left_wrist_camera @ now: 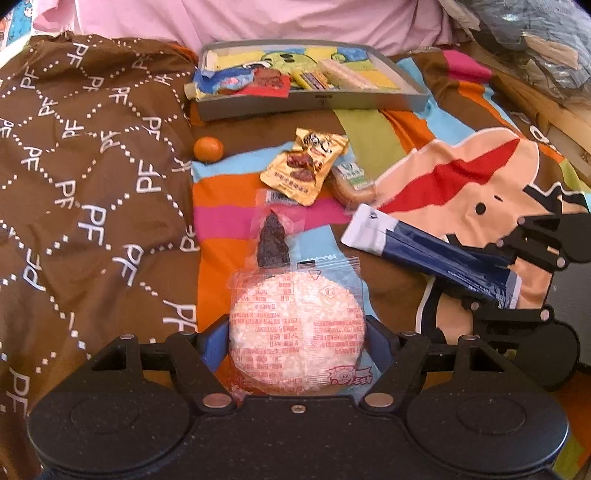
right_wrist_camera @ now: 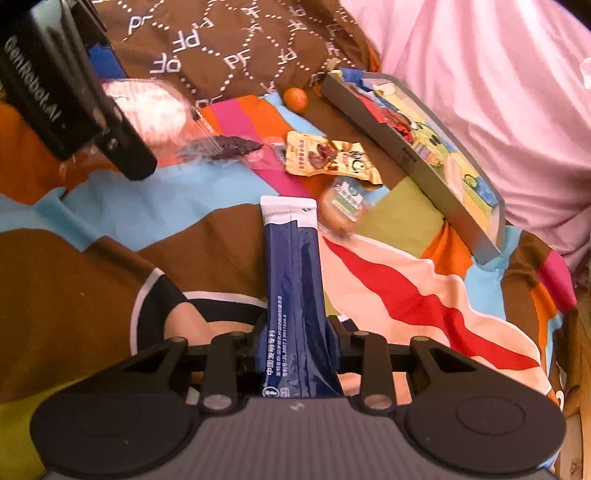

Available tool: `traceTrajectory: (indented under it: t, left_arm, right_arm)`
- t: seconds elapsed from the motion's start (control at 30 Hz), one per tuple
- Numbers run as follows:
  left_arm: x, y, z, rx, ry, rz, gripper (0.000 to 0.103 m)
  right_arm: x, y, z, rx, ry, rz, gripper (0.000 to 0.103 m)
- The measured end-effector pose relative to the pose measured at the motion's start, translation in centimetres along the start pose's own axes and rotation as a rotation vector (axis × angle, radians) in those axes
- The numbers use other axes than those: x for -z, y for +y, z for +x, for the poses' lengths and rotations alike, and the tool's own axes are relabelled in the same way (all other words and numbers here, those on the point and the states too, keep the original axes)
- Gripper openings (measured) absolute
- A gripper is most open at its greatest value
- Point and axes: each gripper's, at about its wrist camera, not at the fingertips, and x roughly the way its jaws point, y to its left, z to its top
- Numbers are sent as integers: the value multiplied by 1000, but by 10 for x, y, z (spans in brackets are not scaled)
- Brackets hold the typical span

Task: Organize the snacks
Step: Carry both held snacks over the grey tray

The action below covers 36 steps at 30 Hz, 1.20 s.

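Surface is a bed w/ a bright cartoon-print bedspread (left_wrist_camera: pixel 461 173) in orange, blue, pink, green and brown blocks; a brown quilt (left_wrist_camera: pixel 81 177) w/ white "PF" lettering and dotted diamonds covers the left side, and pink fabric (left_wrist_camera: pixel 258 18) bunches along the far edge. Far centre sits a shallow grey tray (left_wrist_camera: pixel 314 101) w/ a cartoon-printed floor, already holding a few wrapped snacks, incl. a blue-and-red pack at its left end and a pale stick pack toward the right. A small orange fruit (left_wrist_camera: pixel 208 148) lies left of the loose pile, near the tray's near-left corner. Btwn the grippers and the tray: a gold snack pouch (left_wrist_camera: pixel 304 166) w/ a round biscuit pack (left_wrist_camera: pixel 352 181) touching its right side, then a clear packet w/ a dark wedge-shaped piece (left_wrist_camera: pixel 273 240) just nearer, its near end overlapped by the rice cake's wrapper. Left gripper (left_wrist_camera: pixel 297 328) has its fingers closed onto a round puffed rice cake (left_wrist_camera: pixel 295 325) in clear film w/ red print and a small pig logo; cake sits near-centre in left wrist view. Right gripper (right_wrist_camera: pixel 295 332) is clamped narrowly on a long navy stick sachet (right_wrist_camera: pixel 293 266) w/ a white end, pointing toward the biscuit pack; its tip is just beside that pack. Can't tell whether either held item is lifted off the bedspread.
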Motion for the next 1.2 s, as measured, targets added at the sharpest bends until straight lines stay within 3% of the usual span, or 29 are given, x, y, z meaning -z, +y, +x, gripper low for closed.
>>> traceTrajectory:
  t: [0.2,0.53,0.97,1.2]
  left_arm:
    - [-20,3,-2,-13,-10,-17,75]
    - [-80,3,3,-40,-83,-37,75]
    - [-180,15,20,-84,-160,-46,75]
    - [-245,14,58,-42,-278,-61,75]
  right_arm:
    - [1,-11,-4,45,-36,29,34]
    - [-4,-44,10,192,-104,-16,34]
    - [-54,-116,36,232,-285,158,35]
    - [-83,-158,72,228,-344,260,35]
